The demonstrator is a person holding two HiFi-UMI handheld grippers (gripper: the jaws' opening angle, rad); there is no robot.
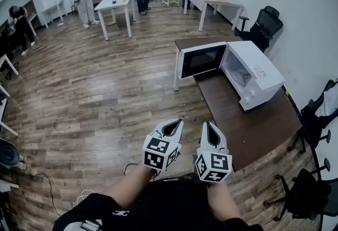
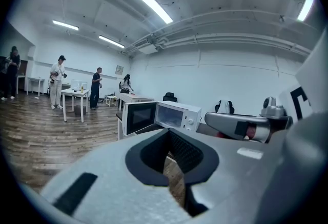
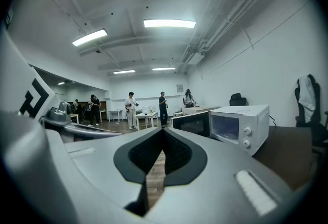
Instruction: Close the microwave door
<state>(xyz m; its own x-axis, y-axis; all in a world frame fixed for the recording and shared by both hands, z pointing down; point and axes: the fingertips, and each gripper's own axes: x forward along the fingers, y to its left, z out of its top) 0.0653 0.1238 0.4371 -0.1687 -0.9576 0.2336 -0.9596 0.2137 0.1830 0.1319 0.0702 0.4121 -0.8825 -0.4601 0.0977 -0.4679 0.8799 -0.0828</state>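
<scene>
Closest in, the two grippers sit side by side just ahead of the person's chest. The left gripper has its jaws pinched together with nothing in them; the right gripper is the same deal, tips touching and empty. Each carries its marker cube on the back. From the head view the left one is over the wood floor; the right one is at the near end of a dark brown table.

Further along that table sits the white microwave, well apart from both grippers. Its door is wide open, swung out to the left, dark window facing back toward the person; the knobs are on the near side of the front.

A black office chair stands beyond it by the wall. Way at the back there are white tables with a few people standing around them.
</scene>
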